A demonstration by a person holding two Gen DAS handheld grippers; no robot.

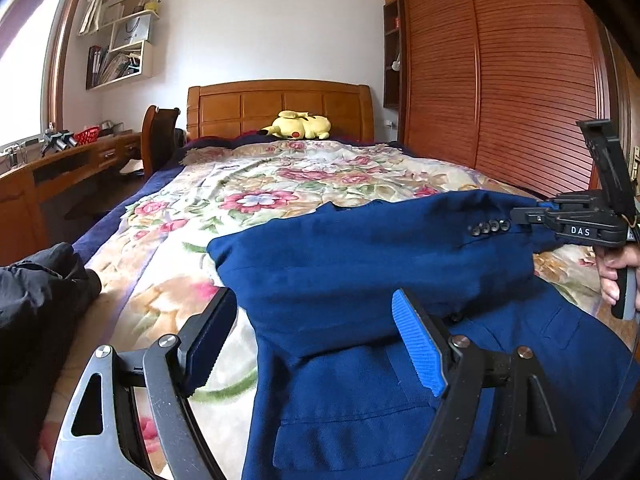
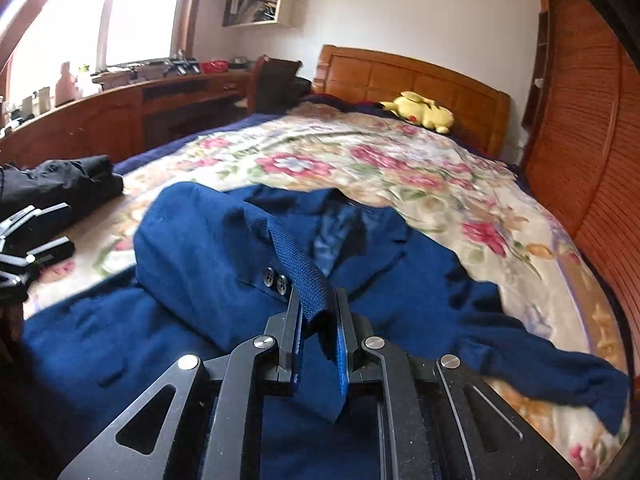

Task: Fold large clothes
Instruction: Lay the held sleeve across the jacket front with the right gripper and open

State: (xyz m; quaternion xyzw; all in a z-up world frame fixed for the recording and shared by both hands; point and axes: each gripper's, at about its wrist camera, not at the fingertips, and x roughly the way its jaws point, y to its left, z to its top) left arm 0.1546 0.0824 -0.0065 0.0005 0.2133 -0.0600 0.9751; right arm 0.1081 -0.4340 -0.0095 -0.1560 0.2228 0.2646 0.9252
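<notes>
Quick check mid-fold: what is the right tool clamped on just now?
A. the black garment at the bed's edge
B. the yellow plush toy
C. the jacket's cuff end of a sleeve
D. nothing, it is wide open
C: the right tool is shut on the cuff of the blue jacket's sleeve, with the cuff buttons right beside its fingers.

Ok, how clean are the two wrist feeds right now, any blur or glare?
Left wrist view: sharp; the blue jacket and cuff buttons read clearly, window blown out, fisheye bends the wardrobe. Right wrist view: motion-blurred floral bedspread, strong window glare; the sleeve cuff stays fairly crisp.
</notes>
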